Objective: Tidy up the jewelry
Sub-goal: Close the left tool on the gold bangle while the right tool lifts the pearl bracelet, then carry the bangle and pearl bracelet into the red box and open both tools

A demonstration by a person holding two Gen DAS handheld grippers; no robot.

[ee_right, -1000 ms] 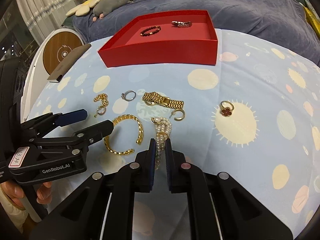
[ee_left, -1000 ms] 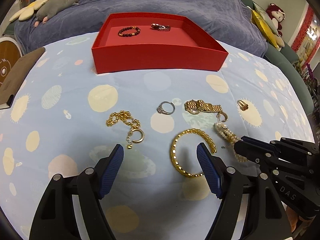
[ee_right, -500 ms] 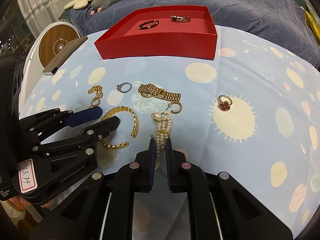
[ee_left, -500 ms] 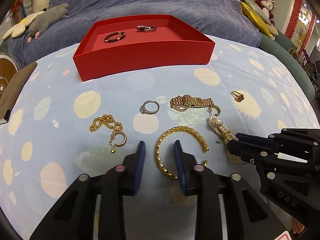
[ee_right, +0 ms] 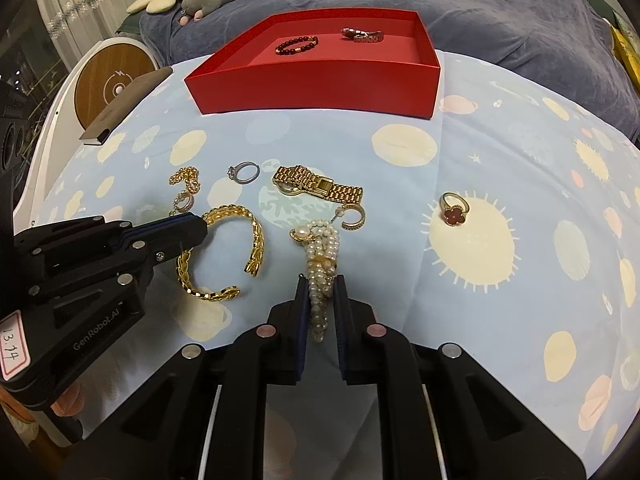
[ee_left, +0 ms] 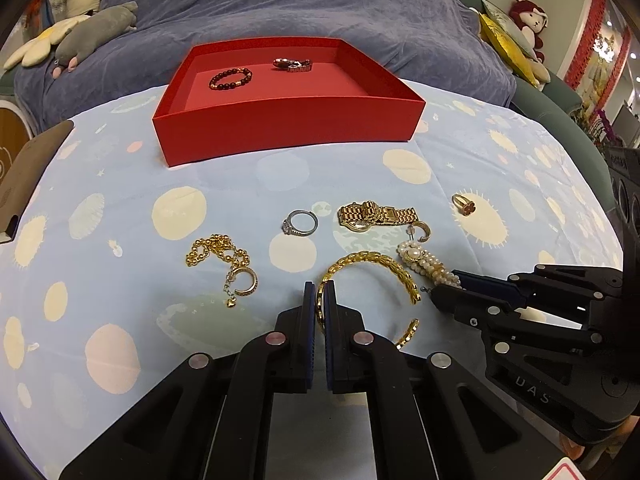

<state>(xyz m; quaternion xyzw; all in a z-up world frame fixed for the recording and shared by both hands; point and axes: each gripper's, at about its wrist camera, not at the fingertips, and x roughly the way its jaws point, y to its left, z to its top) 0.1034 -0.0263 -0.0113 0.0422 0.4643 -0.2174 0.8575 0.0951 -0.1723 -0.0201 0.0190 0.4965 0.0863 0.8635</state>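
Jewelry on the cloth: I see a gold bangle (ee_left: 370, 276), a pearl bracelet (ee_right: 320, 268), a gold watch (ee_left: 376, 216), a silver ring (ee_left: 301, 223), a red clover ring (ee_right: 452, 210), a gold chain (ee_left: 218, 250) and a hoop earring (ee_right: 354, 216), all lying near me on the spotted cloth (ee_left: 120, 208).
Red tray (ee_left: 288, 120): far side, already holding a dark bead bracelet (ee_left: 231, 79) and a second small piece.
Left gripper (ee_left: 319, 308): my fingers are pinched on the left rim of the gold bangle.
Right gripper (ee_right: 320, 300): closed around the near end of the pearl bracelet (strands bunched between the pads).
Risk, bangle: I judge the thin rim may swivel or slip out when lifted.
Risk, pearls: loose strands could drag the hoop earring touching their far end, or snag the bangle just beside them.
Risk, grippers: they sit close together, so they could knock each other.
Writing: "GenRobot.AI" and a tag "13.14" on the left gripper; "DAS" on the right one.
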